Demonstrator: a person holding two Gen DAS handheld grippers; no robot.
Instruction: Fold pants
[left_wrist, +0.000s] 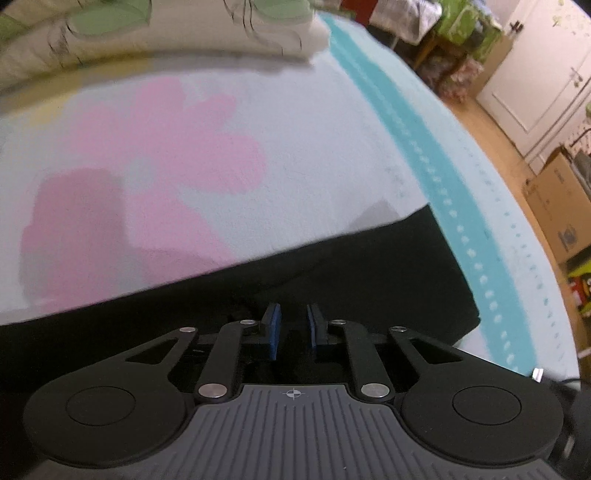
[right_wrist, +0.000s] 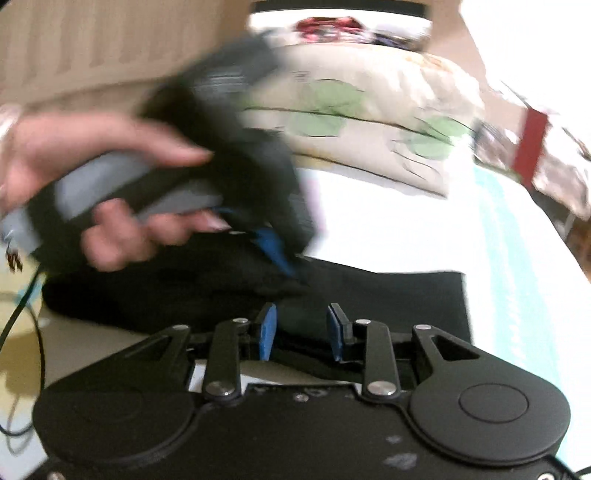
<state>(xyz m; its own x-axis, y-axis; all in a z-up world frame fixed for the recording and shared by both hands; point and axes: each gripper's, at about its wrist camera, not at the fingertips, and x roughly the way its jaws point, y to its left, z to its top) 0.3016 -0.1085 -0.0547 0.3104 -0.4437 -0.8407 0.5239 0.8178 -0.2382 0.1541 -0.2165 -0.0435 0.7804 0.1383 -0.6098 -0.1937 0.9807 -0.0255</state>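
The black pants lie flat on the pale bed cover, reaching its teal stripe at three o'clock, with the left gripper over them, jaws narrowly parted and nothing pinched (no fabric between), and the right gripper likewise released above the cloth.

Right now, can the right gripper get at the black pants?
Probably yes. The right gripper sits low over the pants with black cloth showing between its parted pads. The left gripper works the cloth further back and does not block it. The picture is blurred.
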